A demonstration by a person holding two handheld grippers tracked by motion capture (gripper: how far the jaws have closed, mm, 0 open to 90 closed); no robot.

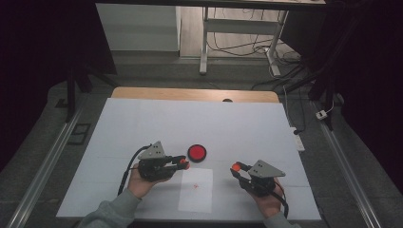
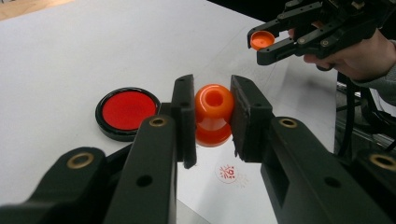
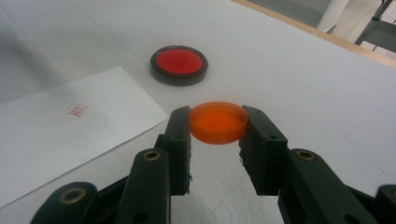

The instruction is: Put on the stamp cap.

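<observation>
My left gripper is shut on an orange stamp, a rounded knob with a hole in its top, held just above the table. In the high view the left gripper points right, close to a round ink pad with a red face and black rim. My right gripper is shut on the stamp's flat orange cap, gripped by its edges. In the high view the right gripper points left. A red stamped mark sits on the white paper sheet between the two grippers.
A large white board covers the table, with a wooden edge at the far side. Beyond it stand table legs and loose cables on the floor. Metal rails run along both sides.
</observation>
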